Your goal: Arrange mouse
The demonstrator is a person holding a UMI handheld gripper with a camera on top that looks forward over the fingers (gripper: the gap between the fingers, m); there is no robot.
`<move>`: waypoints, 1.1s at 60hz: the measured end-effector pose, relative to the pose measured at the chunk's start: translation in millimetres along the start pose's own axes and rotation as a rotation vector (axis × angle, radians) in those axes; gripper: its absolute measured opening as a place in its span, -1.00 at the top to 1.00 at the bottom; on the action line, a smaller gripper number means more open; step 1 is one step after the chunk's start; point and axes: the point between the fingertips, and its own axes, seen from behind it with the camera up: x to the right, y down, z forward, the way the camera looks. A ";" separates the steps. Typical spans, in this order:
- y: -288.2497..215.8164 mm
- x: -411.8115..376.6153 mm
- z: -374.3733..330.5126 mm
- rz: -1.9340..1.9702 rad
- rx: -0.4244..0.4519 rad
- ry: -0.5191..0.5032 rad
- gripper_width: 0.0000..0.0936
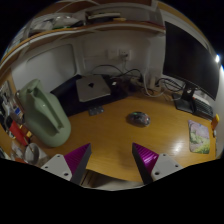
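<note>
A small grey mouse (138, 118) lies on the wooden desk (110, 135), well beyond my fingers and a little right of their midline. My gripper (110, 160) is open and empty, held above the desk's near part. Its purple pads (78, 157) stand wide apart with only bare wood between them.
A pale green jug-like object (42, 112) stands at the left. A silver box (94, 87) with cables sits at the back. A dark monitor (188, 55) stands at the right, with a keyboard (200, 104) and a colourful card (201, 136) below it. Clutter lies at the far left.
</note>
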 end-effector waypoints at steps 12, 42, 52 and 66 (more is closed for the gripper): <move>-6.9 65.6 17.1 0.044 0.051 0.091 -0.85; -17.2 137.2 93.0 0.115 0.116 0.182 -0.85; -19.4 151.7 138.7 0.114 0.101 0.183 -0.84; -45.5 161.0 180.9 0.119 0.099 0.163 -0.85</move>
